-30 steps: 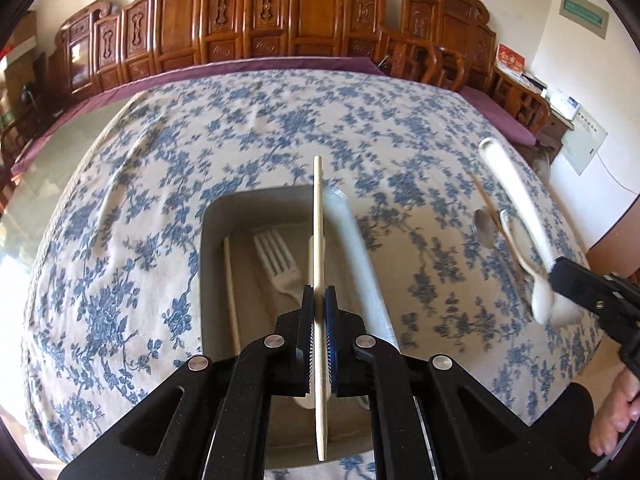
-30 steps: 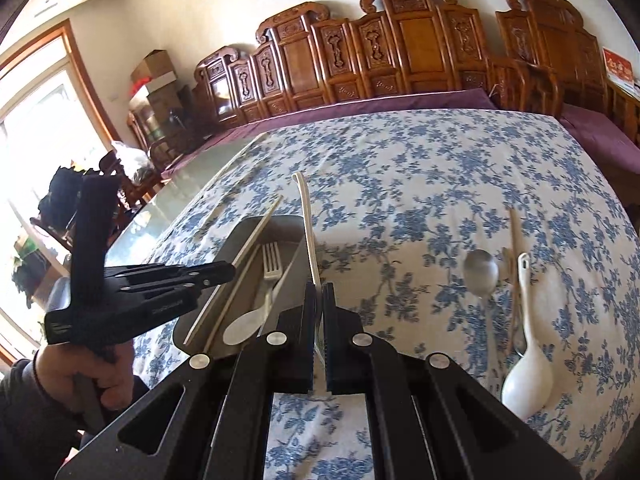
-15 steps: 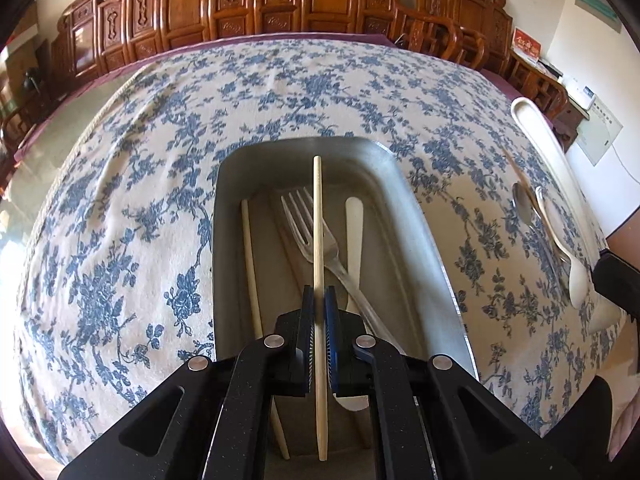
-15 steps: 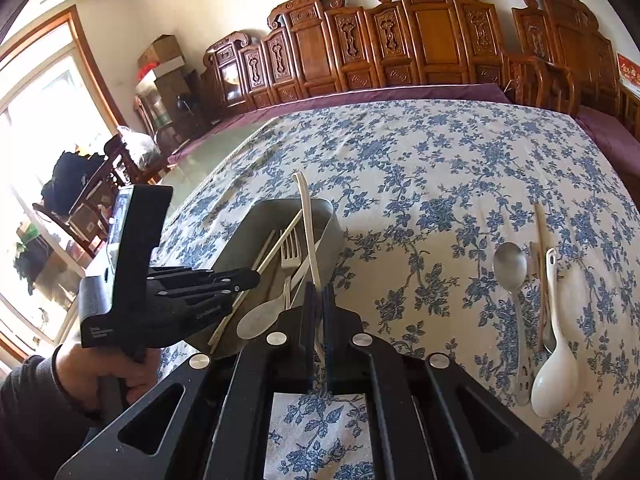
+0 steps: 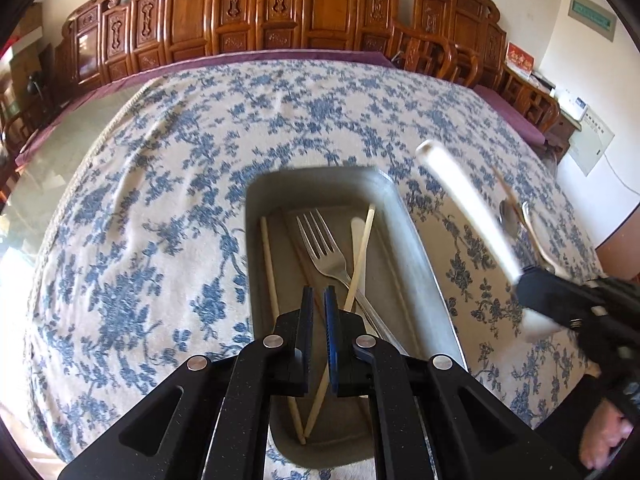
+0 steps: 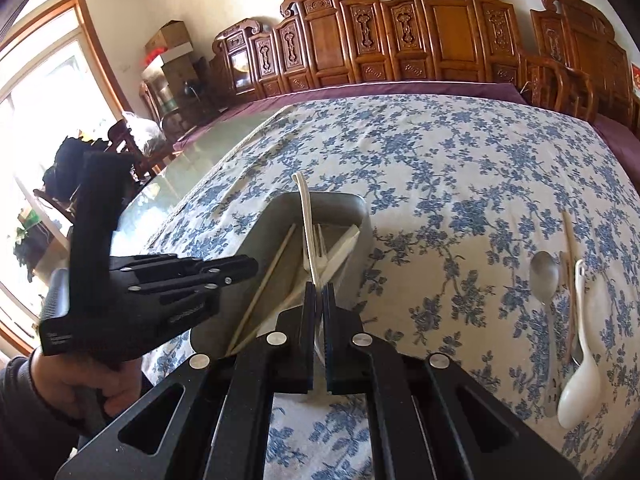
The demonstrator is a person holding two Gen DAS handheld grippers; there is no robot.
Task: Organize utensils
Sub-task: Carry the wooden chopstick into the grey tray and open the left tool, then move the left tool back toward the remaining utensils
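1. Your left gripper (image 5: 319, 300) hung over the near end of the grey tray (image 5: 416, 240). Its jaws stood slightly parted with nothing between the pads.
2. A pale chopstick (image 5: 358, 264) lay loose in the tray. It slanted from below the left gripper up toward the far right and crossed the fork.
3. A second chopstick (image 5: 270, 264) lay along the tray's left side, just left of the left fingers.
4. A metal fork (image 5: 322, 244) rested in the tray ahead of the left gripper, tines pointing away. A pale flat handle (image 5: 356, 226) lay just to its right.
5. Your right gripper (image 6: 318, 292) pinched a white spoon (image 6: 306, 224) by one end. The jaws were nearly closed on it, and the spoon stood nearly upright, reaching forward over the tray (image 6: 352, 204).
6. In the left wrist view, that spoon (image 5: 464, 196) appeared blurred, right of the tray, and the right gripper (image 5: 560, 304) held its near end.
7. To the right of the right gripper, on the blue floral tablecloth (image 6: 440, 152), lay a metal spoon (image 6: 544, 276), a wooden chopstick (image 6: 570, 248) and a white ceramic spoon (image 6: 580, 384), close together and well apart from the tray.
8. Carved wooden chairs (image 6: 400, 40) lined the far side of the table.
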